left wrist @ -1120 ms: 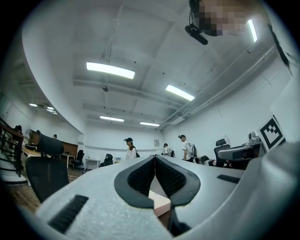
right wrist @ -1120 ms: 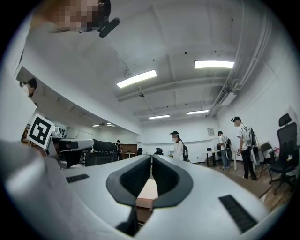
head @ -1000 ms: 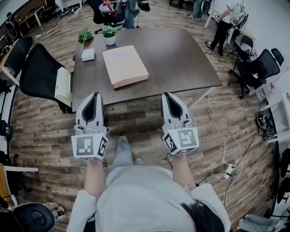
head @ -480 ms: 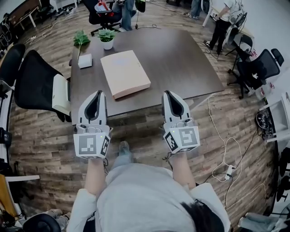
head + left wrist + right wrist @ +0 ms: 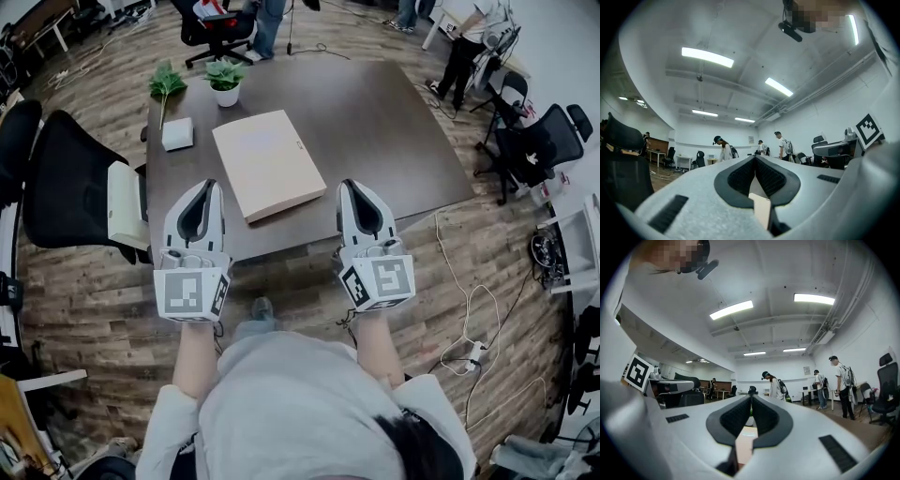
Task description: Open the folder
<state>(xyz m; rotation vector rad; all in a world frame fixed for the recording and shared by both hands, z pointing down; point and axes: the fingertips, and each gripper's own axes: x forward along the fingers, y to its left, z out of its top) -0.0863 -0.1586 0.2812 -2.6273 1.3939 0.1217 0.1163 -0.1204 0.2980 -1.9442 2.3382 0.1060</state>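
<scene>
A closed beige folder [image 5: 269,162] lies flat on the dark brown table [image 5: 384,122], near its front edge. My left gripper [image 5: 208,186] hangs over the table's front edge just left of the folder, jaws shut and empty. My right gripper [image 5: 348,186] sits just right of the folder's near corner, also shut with nothing held. In the left gripper view the gripper [image 5: 755,158] shows its tips meeting, with the folder [image 5: 761,206] glimpsed below them. The right gripper view shows that gripper [image 5: 751,397] with tips together and the folder [image 5: 746,441] beyond.
A small potted plant [image 5: 225,75], a loose green sprig [image 5: 165,84] and a white box [image 5: 177,133] sit at the table's far left. A black office chair [image 5: 70,183] stands left of the table. More chairs [image 5: 539,136], floor cables [image 5: 469,323] and standing people are around.
Both grippers have moved forward to the table's front edge, side by side. The folder and table now lie closer. Jaws stayed shut.
</scene>
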